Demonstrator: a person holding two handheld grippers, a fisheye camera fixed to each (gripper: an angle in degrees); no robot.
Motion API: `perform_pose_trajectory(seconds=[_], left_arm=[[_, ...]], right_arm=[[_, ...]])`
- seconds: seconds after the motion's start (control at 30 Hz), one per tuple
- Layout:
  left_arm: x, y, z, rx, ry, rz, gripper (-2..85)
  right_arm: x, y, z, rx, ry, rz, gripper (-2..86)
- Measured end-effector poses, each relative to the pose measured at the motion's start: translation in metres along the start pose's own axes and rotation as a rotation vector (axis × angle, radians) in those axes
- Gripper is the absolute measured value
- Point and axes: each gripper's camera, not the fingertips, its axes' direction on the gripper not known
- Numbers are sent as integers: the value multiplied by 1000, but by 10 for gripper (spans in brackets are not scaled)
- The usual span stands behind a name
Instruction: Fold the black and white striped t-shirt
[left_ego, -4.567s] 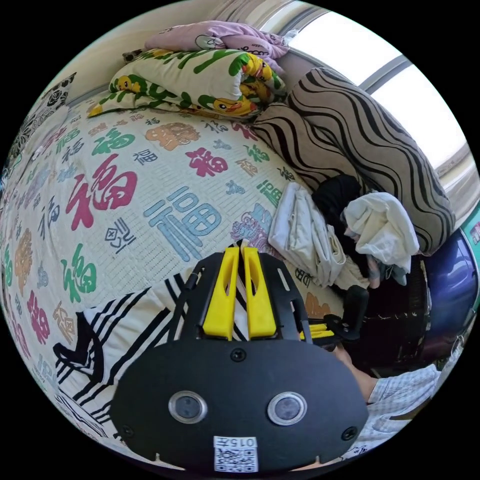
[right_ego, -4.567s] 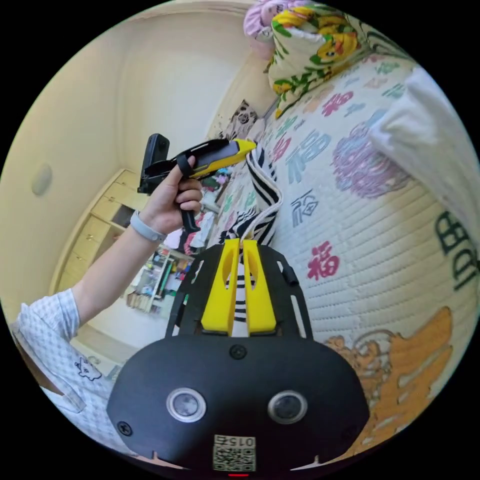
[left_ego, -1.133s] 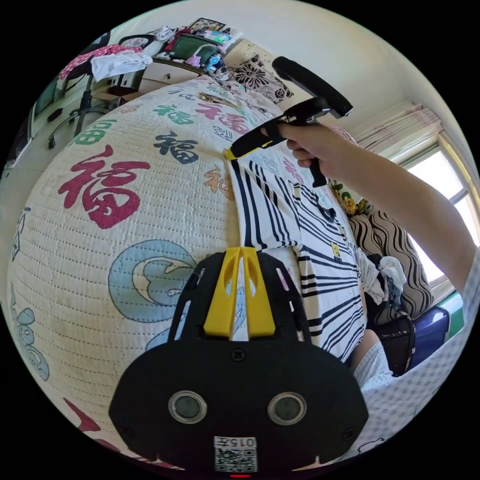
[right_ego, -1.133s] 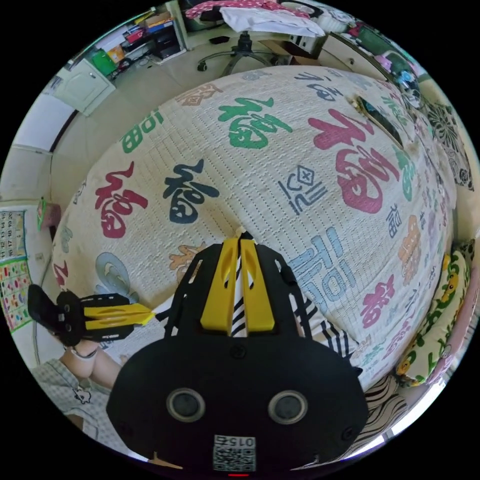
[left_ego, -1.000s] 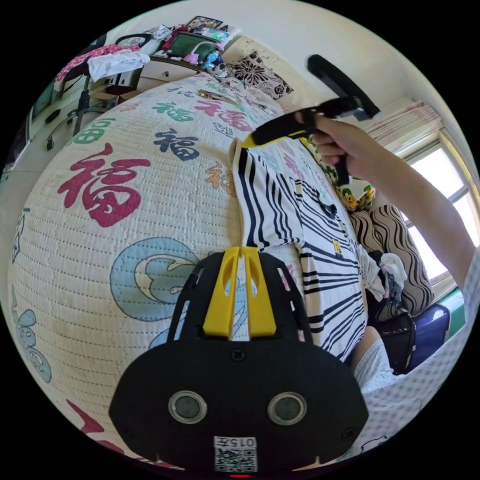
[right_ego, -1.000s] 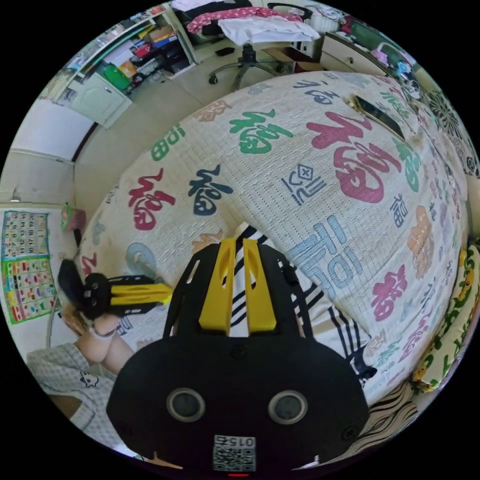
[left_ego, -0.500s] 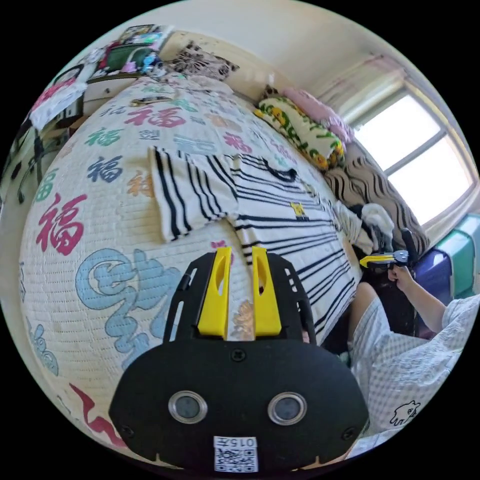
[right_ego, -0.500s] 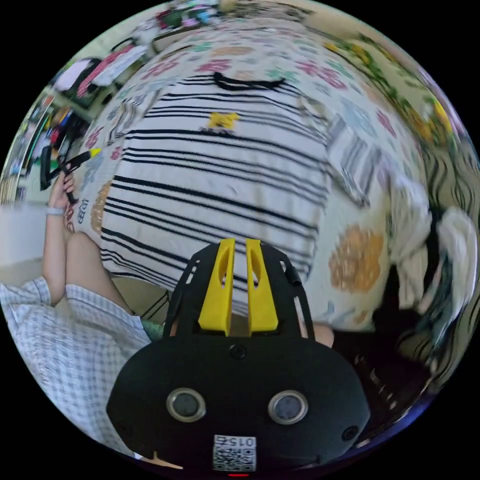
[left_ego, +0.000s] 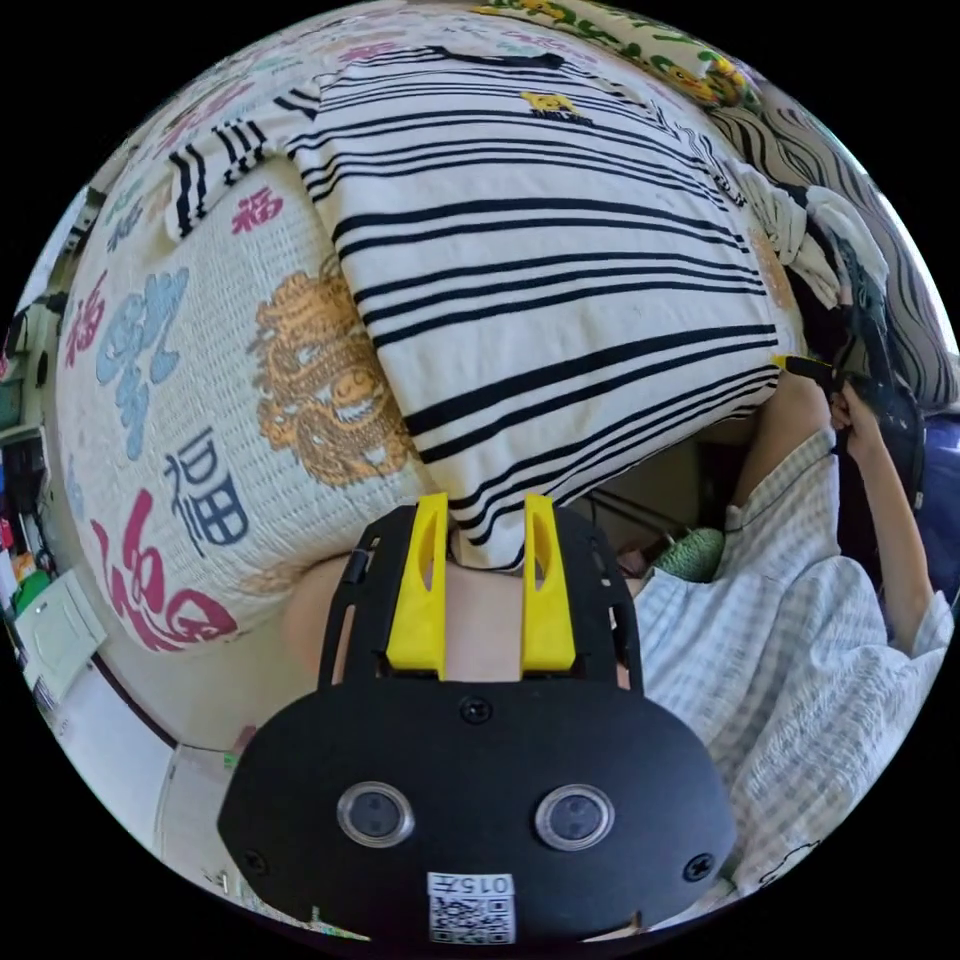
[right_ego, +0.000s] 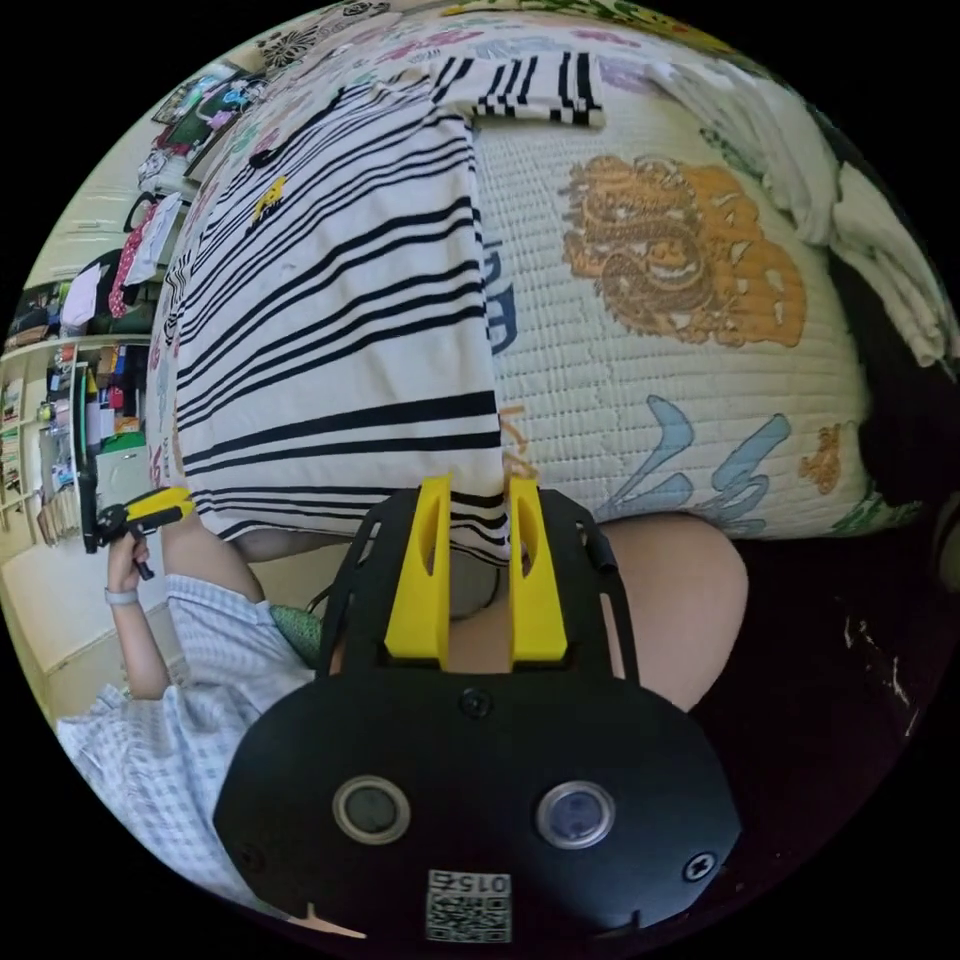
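The quilted bedspread (left_ego: 200, 380) w/ its printed characters carries the striped t-shirt (left_ego: 540, 230), spread flat face-up: collar at the far side, hem hanging over the near bed edge by your knees. One sleeve (right_ego: 525, 85) lies out flat on the spread. A pile of white clothes (right_ego: 880, 240) sits well apart, off to the side.

Step in hand, as I judge it: taking the two hem corners to start the fold. Your left gripper (left_ego: 484, 520) has its yellow jaws spread apart, straddling one hem corner but not yet pinching it. Your right gripper (right_ego: 478, 505) is likewise gaping at the opposite hem corner, cloth between the jaws, nothing clamped. To do it well: push each pair of jaws deep enough to catch both layers of cloth, close at the same depth on both sides, and keep the hem taut between them before lifting, so stripes stay level and the fold lands square.

Vs half a sec ago: both grippers were parted then too, but sat back from the shirt; now each is right at a hem corner. A sec ago both were clamped on a sleeve, laying it out.
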Motion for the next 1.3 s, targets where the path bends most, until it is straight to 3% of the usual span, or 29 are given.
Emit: perform_pose_trajectory(seconds=[0.2, 0.37, 0.7, 0.87, 1.0, 1.1, 1.3], left_arm=[[1, -44, 90, -111, -33, -32, 86], [8, -68, 139, -178, -62, 32, 30], [-3, -83, 209, -125, -71, 53, 2], [8, -122, 282, -306, -208, 121, 17], [6, -136, 313, -393, -236, 169, 21], [4, -138, 315, -365, -312, 198, 15], [18, -161, 262, -302, -696, 291, -4]], right_arm=[[27, -1, 11, -49, 21, -48, 84], [53, 6, 18, -94, -7, -104, 17], [83, 21, 29, -122, 88, -181, 3], [95, 22, 50, -145, 143, -223, 16], [120, 31, 50, -146, 69, -233, 42], [142, 48, 44, -78, 63, -240, 49], [187, 69, 16, 148, 43, -173, 22]])
